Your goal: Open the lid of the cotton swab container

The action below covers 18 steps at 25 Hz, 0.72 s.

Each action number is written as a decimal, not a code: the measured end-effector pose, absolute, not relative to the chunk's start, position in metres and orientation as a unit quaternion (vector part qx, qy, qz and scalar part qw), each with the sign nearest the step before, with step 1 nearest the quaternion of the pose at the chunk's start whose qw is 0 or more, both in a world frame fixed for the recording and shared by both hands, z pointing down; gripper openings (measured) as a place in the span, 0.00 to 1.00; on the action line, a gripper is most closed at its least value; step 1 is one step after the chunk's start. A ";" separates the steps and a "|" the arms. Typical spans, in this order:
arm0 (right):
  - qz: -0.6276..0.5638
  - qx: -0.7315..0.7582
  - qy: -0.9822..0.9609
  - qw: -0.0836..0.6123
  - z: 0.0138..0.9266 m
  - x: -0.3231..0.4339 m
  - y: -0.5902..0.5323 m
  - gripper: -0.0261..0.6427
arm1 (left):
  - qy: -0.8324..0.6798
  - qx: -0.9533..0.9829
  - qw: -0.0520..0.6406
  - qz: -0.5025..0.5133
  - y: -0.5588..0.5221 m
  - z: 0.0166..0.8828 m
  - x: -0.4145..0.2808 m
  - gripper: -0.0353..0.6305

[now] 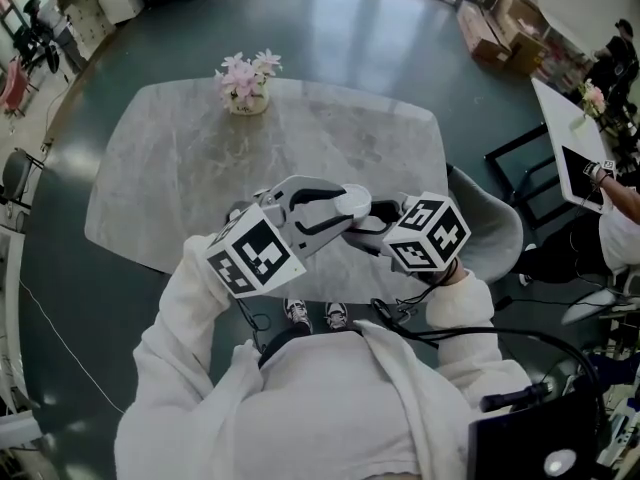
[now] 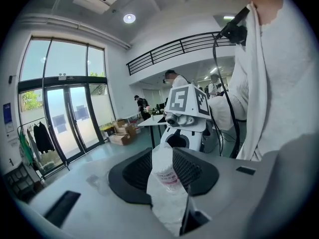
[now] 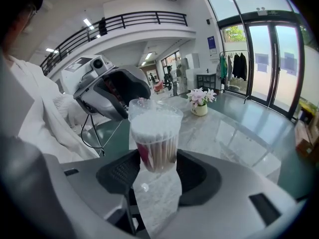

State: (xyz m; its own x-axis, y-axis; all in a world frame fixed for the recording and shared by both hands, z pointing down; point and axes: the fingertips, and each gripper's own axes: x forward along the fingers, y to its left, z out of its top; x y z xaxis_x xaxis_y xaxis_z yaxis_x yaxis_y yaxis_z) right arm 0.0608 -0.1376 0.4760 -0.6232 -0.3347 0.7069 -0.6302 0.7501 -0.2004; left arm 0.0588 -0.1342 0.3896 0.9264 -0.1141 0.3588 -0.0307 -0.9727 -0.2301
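A pale grey marble table (image 1: 170,168) with a pink flower vase (image 1: 246,81) stands on a glossy dark green floor (image 1: 380,38). Over its near edge, the right gripper (image 3: 155,169) clamps the base of a clear plastic cotton swab container (image 3: 154,138). The left gripper (image 2: 164,171) has its jaws pressed on the top end.

A grey marble table (image 1: 170,168) spreads out beyond the left claw (image 1: 345,206) and the right claw (image 1: 368,230). Well ahead of both, at the table's far edge, stands a small pot of pink flowers (image 1: 246,80). A grey chair (image 1: 497,230) sits just right of the right claw. Cardboard boxes (image 1: 490,33) lie far ahead to the right. Tall glass doors (image 3: 271,59) stand far off to the right claw's right, with a coat rack (image 3: 233,66) beside them.
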 end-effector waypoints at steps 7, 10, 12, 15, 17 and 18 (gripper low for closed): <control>0.214 0.264 -0.879 0.336 0.478 0.059 -0.133 0.46 | 0.044 -0.980 0.101 -0.166 -0.137 0.373 0.061 0.19; 0.206 0.260 -0.883 0.332 0.477 0.056 -0.132 0.46 | 0.047 -0.980 0.097 -0.166 -0.138 0.370 0.060 0.19; 0.199 0.257 -0.886 0.329 0.476 0.054 -0.132 0.46 | 0.050 -0.981 0.091 -0.165 -0.139 0.368 0.059 0.19; 0.181 0.253 -0.892 0.327 0.476 0.052 -0.131 0.46 | 0.053 -0.983 0.079 -0.158 -0.142 0.366 0.058 0.19; 0.167 0.250 -0.896 0.326 0.475 0.051 -0.130 0.46 | 0.060 -0.984 0.069 -0.151 -0.145 0.361 0.058 0.18; 0.161 0.248 -0.898 0.325 0.475 0.050 -0.129 0.46 | 0.069 -0.984 0.067 -0.148 -0.149 0.358 0.057 0.18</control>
State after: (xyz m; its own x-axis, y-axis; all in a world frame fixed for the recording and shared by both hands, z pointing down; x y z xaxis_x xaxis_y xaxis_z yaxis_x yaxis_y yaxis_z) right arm 0.0503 -0.1290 0.4747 -0.6650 -0.3416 0.6642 -0.5509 0.8248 -0.1273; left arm 0.0571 -0.1487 0.3583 0.9466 -0.1557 0.2822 -0.1158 -0.9814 -0.1531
